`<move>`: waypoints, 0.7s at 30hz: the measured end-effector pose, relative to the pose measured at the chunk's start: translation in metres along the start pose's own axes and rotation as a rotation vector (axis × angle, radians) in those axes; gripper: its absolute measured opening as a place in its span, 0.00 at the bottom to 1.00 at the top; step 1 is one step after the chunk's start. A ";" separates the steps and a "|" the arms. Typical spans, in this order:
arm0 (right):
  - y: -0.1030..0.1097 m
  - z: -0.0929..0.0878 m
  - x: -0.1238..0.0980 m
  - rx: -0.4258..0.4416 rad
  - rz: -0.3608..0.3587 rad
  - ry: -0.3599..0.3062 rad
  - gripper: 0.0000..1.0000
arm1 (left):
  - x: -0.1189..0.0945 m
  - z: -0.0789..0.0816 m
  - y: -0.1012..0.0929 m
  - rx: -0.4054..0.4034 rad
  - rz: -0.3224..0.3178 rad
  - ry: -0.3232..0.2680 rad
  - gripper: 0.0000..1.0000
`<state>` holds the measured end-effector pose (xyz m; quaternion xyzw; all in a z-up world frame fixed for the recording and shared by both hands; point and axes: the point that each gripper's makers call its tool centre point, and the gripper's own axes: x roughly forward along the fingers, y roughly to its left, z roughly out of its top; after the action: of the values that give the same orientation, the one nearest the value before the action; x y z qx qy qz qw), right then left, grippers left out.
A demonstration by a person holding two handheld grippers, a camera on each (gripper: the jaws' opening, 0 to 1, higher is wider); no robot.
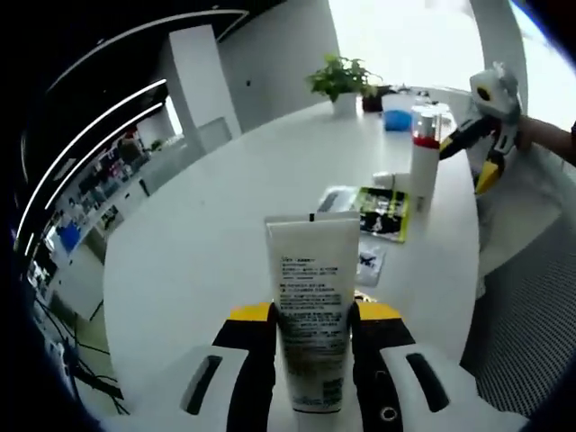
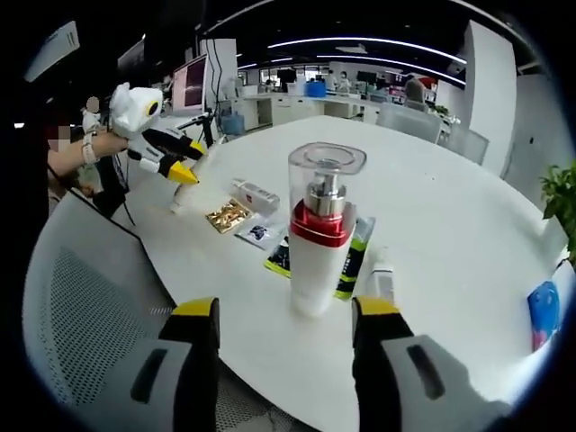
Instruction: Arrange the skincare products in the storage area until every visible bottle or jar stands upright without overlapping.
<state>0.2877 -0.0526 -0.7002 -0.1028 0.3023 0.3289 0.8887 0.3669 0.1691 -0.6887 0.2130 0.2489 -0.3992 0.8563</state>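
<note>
While the left tool (image 1: 310, 335) is clamped on a white tube (image 1: 309, 310), its yellow-tipped jaws pressing both sides of the tube's printed body, the right tool (image 2: 286, 324) stands wide open with nothing between its jaws. In the left gripper view the tube is upright with its flat crimped end uppermost, above the near part of the white round counter (image 1: 207, 243). Beyond it on the counter lie a pale sachet (image 1: 369, 263), then a green-and-black packet (image 1: 382, 212) lying flat, and just past that the pump bottle (image 1: 424, 158) stands upright, white with a red collar and clear cap. Farther off are a blue item (image 1: 397, 119) and a potted plant (image 1: 340, 83) near the far rim. The right tool also shows at the right side of this view, raised just beside the counter's edge.

From the right gripper view, the pump bottle (image 2: 320, 232) stands upright just ahead of the open jaws, near the counter's (image 2: 450, 225) near rim, apart from both jaws. Behind it the green-and-black packet (image 2: 351, 261) lies flat, and a gold packet (image 2: 225, 216) and a small bottle lying on its side (image 2: 255, 193) rest farther out. At far left, a person's hand (image 2: 90, 144) holds the left tool (image 2: 186, 174) above the counter's edge. A mesh chair back (image 2: 81, 306) sits at lower left.
</note>
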 end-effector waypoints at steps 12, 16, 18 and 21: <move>0.008 0.009 -0.006 0.075 0.016 -0.054 0.53 | -0.002 0.032 -0.021 -0.072 -0.034 -0.113 0.28; 0.011 0.013 -0.008 0.099 0.030 -0.074 0.51 | -0.001 0.039 -0.030 -0.081 -0.055 -0.131 0.28; 0.014 0.016 -0.008 0.105 0.038 -0.083 0.49 | 0.000 0.043 -0.036 -0.072 -0.062 -0.136 0.28; 0.016 0.017 -0.008 0.113 0.046 -0.087 0.47 | 0.003 0.047 -0.042 -0.069 -0.076 -0.141 0.28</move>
<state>0.2806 -0.0375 -0.6815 -0.0312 0.2835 0.3358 0.8977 0.3475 0.1163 -0.6604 0.1452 0.2094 -0.4365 0.8629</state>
